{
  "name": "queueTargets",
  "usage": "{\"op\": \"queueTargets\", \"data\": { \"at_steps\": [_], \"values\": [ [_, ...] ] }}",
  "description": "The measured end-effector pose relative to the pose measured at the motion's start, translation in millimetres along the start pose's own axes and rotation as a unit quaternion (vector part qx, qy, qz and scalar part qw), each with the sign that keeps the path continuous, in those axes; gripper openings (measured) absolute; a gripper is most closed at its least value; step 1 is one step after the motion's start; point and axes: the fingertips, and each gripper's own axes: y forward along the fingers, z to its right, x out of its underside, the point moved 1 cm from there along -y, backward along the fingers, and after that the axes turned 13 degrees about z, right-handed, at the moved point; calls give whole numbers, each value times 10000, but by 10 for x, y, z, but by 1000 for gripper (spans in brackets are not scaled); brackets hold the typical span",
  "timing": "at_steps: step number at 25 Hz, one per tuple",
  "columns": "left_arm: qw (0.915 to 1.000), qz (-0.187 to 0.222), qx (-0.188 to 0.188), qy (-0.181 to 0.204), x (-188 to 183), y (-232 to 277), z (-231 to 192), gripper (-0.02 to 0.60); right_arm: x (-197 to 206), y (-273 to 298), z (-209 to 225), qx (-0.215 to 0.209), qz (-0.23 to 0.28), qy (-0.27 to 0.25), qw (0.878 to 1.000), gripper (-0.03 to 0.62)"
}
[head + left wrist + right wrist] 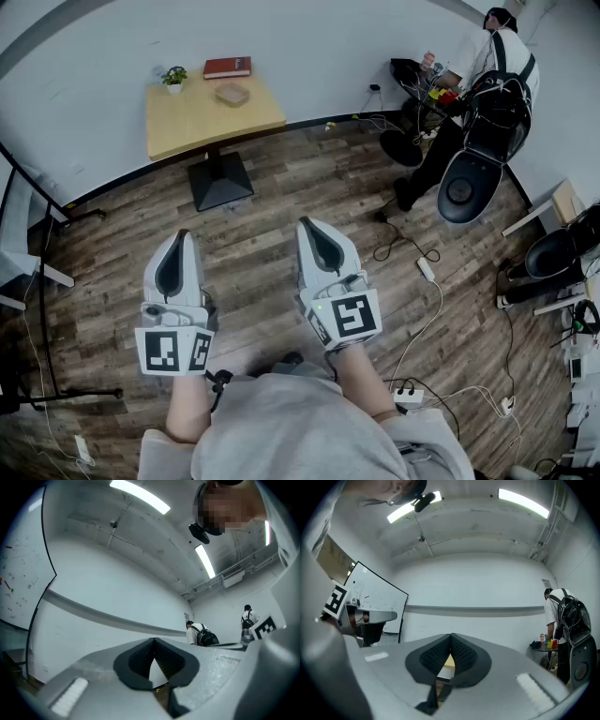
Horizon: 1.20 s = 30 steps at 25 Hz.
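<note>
I hold both grippers side by side over a wood plank floor [281,197], well above it. My left gripper [181,234] is shut, its tips meeting with nothing between them, and it points at a white wall [117,592]. My right gripper [307,223] is also shut and empty. Through the gap behind its tips shows a slice of the wooden table [449,662]. That square table [202,117] stands ahead by the wall, bearing a red book [227,67], a small potted plant [173,78] and a brown dish [231,94].
A person with a black backpack [483,70] stands at the far right by a small table with bottles [433,80]. A black round seat [464,187] is near them. Cables and a power strip [408,396] lie at my right. A whiteboard [375,597] stands left.
</note>
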Motion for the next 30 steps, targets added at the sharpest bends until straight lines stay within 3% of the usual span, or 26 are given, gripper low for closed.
{"op": "queueTargets", "data": {
  "at_steps": [16,22,26,30],
  "values": [
    [9999,69,71,18,40,145,351,3,-26,-149,319,68,61,27,10000,0],
    [9999,18,164,43,105,175,497,3,-86,-216,419,49,356,143,9993,2],
    [9998,-29,203,24,151,251,491,3,-53,-179,412,-114,359,392,9985,2],
    [9995,-22,303,11,257,423,445,3,65,-21,525,45,287,397,9988,2]
  ]
}}
